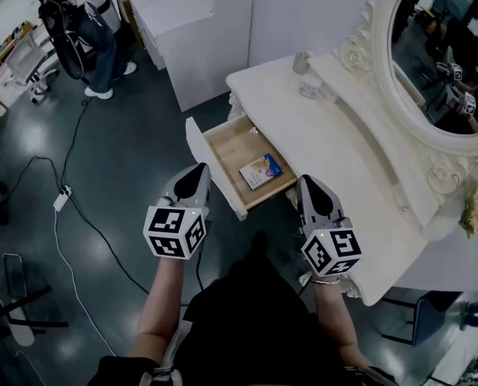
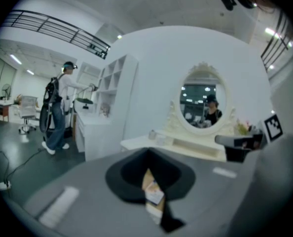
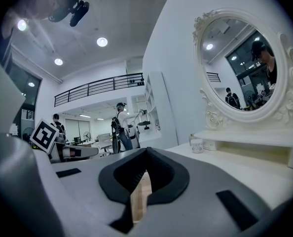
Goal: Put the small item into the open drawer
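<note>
The wooden drawer (image 1: 227, 147) of the white dressing table (image 1: 335, 159) stands pulled out. A small flat packet (image 1: 261, 171), blue and yellow, lies on the drawer's floor near its right side. My left gripper (image 1: 197, 170) hovers by the drawer's front left corner, shut and empty. On the other side my right gripper (image 1: 310, 182) hangs by the front right corner, also shut with nothing held. In the left gripper view the closed jaws of the left gripper (image 2: 148, 154) leave a slit that shows the packet (image 2: 154, 197). The right gripper (image 3: 145, 174) shows only a strip of the drawer's wood (image 3: 140, 199).
An oval mirror (image 1: 444, 47) stands at the table's back, with a small jar (image 1: 309, 85) and a cup (image 1: 301, 62) near it. A white cabinet (image 1: 187, 30) is further off. A person (image 1: 94, 30) stands at the upper left. Cables (image 1: 70, 191) run over the dark floor.
</note>
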{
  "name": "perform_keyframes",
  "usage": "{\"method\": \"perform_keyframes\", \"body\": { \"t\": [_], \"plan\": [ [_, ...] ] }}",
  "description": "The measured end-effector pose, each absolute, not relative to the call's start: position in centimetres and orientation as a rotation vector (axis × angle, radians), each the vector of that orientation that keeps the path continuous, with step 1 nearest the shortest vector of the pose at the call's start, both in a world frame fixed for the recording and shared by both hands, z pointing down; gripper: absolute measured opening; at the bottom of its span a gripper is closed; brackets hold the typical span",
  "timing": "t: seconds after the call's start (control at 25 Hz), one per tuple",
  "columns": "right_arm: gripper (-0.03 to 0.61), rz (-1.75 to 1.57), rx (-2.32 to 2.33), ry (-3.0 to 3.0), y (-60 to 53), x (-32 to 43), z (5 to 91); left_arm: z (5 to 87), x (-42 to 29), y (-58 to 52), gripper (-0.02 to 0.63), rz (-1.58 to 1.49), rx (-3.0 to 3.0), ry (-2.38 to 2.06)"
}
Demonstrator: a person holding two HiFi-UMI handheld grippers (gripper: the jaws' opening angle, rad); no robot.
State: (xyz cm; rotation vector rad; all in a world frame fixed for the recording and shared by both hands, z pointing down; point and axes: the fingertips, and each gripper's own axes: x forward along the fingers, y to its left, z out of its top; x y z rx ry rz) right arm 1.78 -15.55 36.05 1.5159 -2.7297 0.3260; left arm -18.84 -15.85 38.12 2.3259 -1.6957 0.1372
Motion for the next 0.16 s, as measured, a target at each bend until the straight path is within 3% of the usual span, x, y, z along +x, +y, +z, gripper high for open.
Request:
{"method": "perform_keyframes", "body": {
  "t": [0.16],
  "plan": [
    [0.003, 0.314, 1.51, -2.743, -15.32, 1.45, 35.76, 37.8, -18.81, -15.68, 0.008, 0.126, 2.335, -1.694]
  ]
}}
